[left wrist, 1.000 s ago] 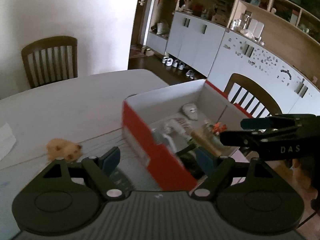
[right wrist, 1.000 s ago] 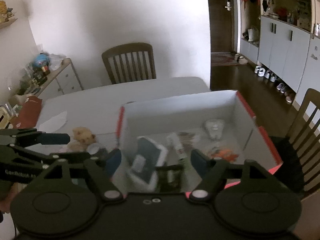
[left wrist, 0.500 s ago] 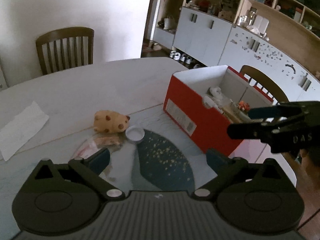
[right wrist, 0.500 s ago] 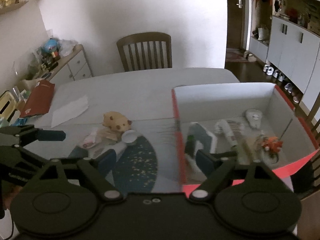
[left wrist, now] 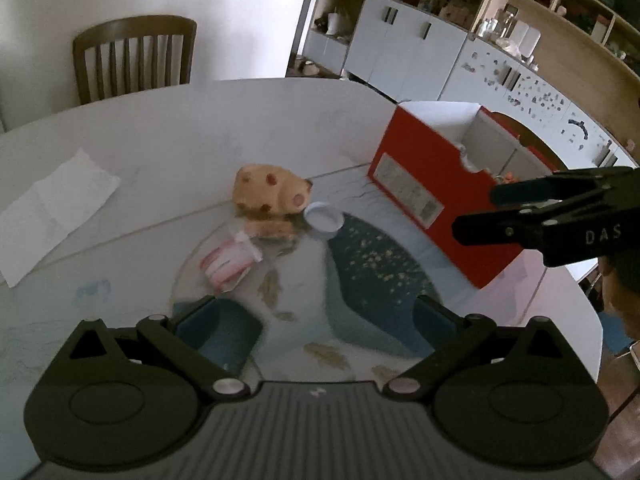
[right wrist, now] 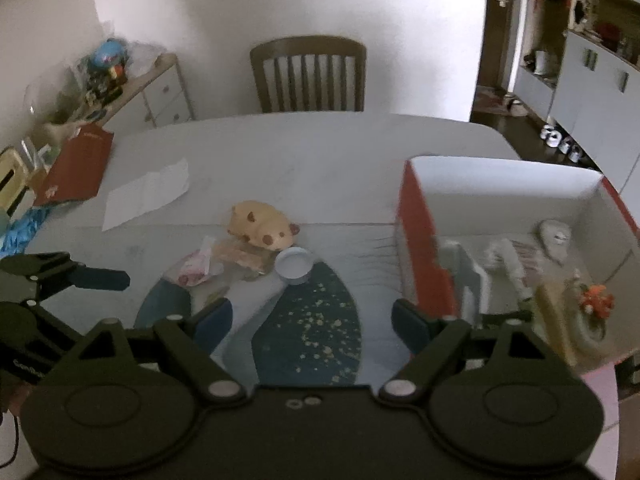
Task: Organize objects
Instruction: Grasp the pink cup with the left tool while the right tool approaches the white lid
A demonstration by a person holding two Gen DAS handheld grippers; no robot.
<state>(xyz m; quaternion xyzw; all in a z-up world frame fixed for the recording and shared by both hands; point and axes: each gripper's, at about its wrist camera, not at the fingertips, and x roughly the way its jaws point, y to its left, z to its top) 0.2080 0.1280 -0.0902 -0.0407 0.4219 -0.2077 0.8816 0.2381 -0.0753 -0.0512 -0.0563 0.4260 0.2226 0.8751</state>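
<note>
Left wrist view shows my left gripper [left wrist: 334, 328] spread wide with nothing between its fingers, hanging over the table [left wrist: 168, 128] and aimed at a small cluster of loose things at about twelve o'clock: a tan plush toy [left wrist: 270, 194], a white round lid [left wrist: 324, 218] touching it at its four o'clock side, a flat tan snack packet [left wrist: 270, 230] tucked under the toy's near edge, and a pink-and-white wrapper [left wrist: 228, 264] nearest me at eleven o'clock. The red box [left wrist: 420, 188] sits at two o'clock, well apart from the cluster, and my right gripper [left wrist: 500, 210] crosses in front of its near corner. From the right wrist view, my right gripper [right wrist: 312, 318] is likewise wide and empty, the box [right wrist: 416, 232] at three o'clock already holding several items, the cluster at eleven to twelve o'clock. I judge I am between placements, lining up for the next pick. The wrapper is closest to my left fingers, so the next move likely calls for lowering onto it, closing, then carrying it toward the box; being thin and flat, it may slip or crumple.
</note>
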